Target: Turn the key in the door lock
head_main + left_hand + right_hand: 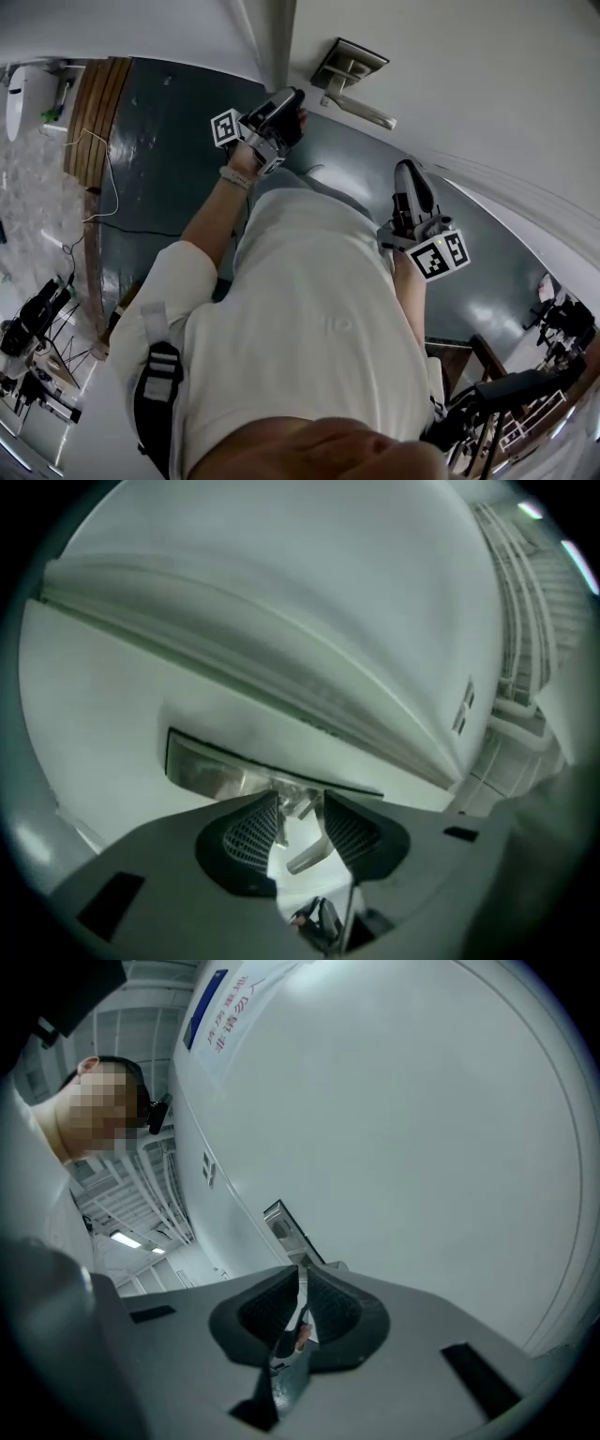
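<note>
On the white door [487,75] sits a metal lock plate [349,64] with a lever handle [361,111]. My left gripper [295,97] is held up just left of the plate. In the left gripper view the plate [211,769] fills the space ahead, and a small metal key [299,807] sticks out of it between the pads of my left gripper [302,801]. The pads stand apart and do not press on the key. The lever [309,857] shows below it. My right gripper [406,169] hangs lower right, away from the lock, with its jaws together and empty [302,1277].
Dark grey floor [159,169] lies under the door. A wooden strip [94,103] and a loose cable [101,192] are at the left, with equipment [33,328] at the lower left and more gear [525,394] at the lower right. My own white-shirted body fills the middle.
</note>
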`<move>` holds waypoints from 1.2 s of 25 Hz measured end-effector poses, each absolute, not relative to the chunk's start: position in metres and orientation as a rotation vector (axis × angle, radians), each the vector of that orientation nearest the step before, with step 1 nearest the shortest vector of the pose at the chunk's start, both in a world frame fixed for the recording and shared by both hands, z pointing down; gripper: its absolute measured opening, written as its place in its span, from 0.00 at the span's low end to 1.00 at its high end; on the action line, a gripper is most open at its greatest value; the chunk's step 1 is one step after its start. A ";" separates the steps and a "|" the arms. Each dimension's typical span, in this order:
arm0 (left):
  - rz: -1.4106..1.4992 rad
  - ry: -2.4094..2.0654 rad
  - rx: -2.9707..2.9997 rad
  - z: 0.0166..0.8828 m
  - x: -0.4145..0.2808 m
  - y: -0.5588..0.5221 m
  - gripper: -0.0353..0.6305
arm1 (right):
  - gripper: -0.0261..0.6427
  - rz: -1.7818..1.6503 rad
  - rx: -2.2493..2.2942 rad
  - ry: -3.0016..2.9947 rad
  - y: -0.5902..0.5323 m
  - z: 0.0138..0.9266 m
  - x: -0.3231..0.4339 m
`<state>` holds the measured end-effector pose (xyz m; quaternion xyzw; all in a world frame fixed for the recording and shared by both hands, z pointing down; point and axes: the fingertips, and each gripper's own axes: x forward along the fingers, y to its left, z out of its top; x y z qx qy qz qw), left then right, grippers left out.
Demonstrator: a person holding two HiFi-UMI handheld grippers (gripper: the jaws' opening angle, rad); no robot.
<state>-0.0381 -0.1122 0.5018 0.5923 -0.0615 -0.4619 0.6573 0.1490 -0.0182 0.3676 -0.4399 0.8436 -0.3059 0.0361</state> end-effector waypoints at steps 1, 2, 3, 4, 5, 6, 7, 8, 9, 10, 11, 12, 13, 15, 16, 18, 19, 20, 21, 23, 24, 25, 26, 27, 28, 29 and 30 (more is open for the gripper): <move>-1.024 -0.082 1.325 0.509 -0.026 -0.108 0.26 | 0.11 -0.938 -1.369 2.588 -0.017 0.369 0.149; -1.017 -0.021 1.297 0.514 -0.015 -0.105 0.26 | 0.11 -0.935 -1.387 2.587 -0.015 0.370 0.149; -1.021 0.034 1.265 0.518 -0.005 -0.104 0.26 | 0.11 -0.930 -1.404 2.588 -0.014 0.371 0.147; -1.028 0.077 1.231 0.522 0.003 -0.104 0.26 | 0.11 -0.925 -1.421 2.592 -0.014 0.373 0.145; -1.037 0.112 1.195 0.525 0.009 -0.105 0.26 | 0.11 -0.919 -1.439 2.596 -0.014 0.373 0.144; -1.052 0.142 1.165 0.526 0.015 -0.108 0.26 | 0.11 -0.914 -1.455 2.598 -0.016 0.374 0.143; -1.071 0.170 1.143 0.526 0.019 -0.112 0.26 | 0.11 -0.913 -1.470 2.595 -0.018 0.374 0.142; -1.088 0.196 1.128 0.525 0.022 -0.116 0.26 | 0.11 -0.913 -1.483 2.590 -0.020 0.374 0.143; -1.100 0.224 1.120 0.523 0.024 -0.118 0.26 | 0.11 -0.916 -1.494 2.582 -0.022 0.375 0.144; -1.108 0.250 1.121 0.520 0.026 -0.118 0.26 | 0.11 -0.918 -1.503 2.574 -0.022 0.376 0.144; -1.112 0.275 1.127 0.516 0.028 -0.118 0.26 | 0.11 -0.920 -1.512 2.567 -0.022 0.377 0.145; -1.110 0.293 1.132 0.512 0.029 -0.118 0.26 | 0.11 -0.921 -1.520 2.562 -0.022 0.377 0.145; -1.108 0.303 1.136 0.510 0.030 -0.117 0.26 | 0.11 -0.922 -1.528 2.558 -0.022 0.377 0.144; -1.133 0.301 1.152 0.503 0.026 -0.119 0.18 | 0.11 -0.921 -1.541 2.551 -0.021 0.378 0.144; -1.145 0.299 1.156 0.502 0.024 -0.120 0.12 | 0.11 -0.921 -1.547 2.548 -0.021 0.378 0.144; -1.153 0.301 1.157 0.504 0.022 -0.120 0.12 | 0.11 -0.922 -1.554 2.544 -0.021 0.380 0.143; -1.157 0.303 1.159 0.503 0.022 -0.120 0.11 | 0.11 -0.923 -1.556 2.544 -0.021 0.380 0.142; -1.159 0.303 1.160 0.503 0.022 -0.120 0.11 | 0.11 -0.923 -1.556 2.545 -0.021 0.380 0.141; -1.155 0.298 1.164 0.502 0.022 -0.120 0.11 | 0.11 -0.923 -1.556 2.545 -0.021 0.379 0.140; -1.142 0.276 1.189 0.500 0.023 -0.120 0.11 | 0.11 -0.926 -1.555 2.544 -0.021 0.379 0.140; -1.129 0.262 1.206 0.500 0.024 -0.120 0.11 | 0.11 -0.931 -1.554 2.541 -0.021 0.379 0.140; -1.110 0.243 1.224 0.502 0.024 -0.120 0.11 | 0.11 -0.936 -1.551 2.538 -0.022 0.380 0.139; -1.088 0.217 1.250 0.502 0.024 -0.120 0.11 | 0.11 -0.939 -1.548 2.537 -0.022 0.382 0.138; -1.062 0.182 1.285 0.501 0.024 -0.121 0.11 | 0.11 -0.942 -1.544 2.538 -0.023 0.383 0.137; -1.029 0.142 1.328 0.501 0.024 -0.121 0.11 | 0.11 -0.943 -1.539 2.540 -0.024 0.384 0.136; -0.992 0.100 1.373 0.501 0.024 -0.121 0.11 | 0.11 -0.945 -1.534 2.541 -0.024 0.385 0.135; -0.954 0.057 1.413 0.500 0.025 -0.121 0.11 | 0.11 -0.947 -1.529 2.540 -0.025 0.385 0.134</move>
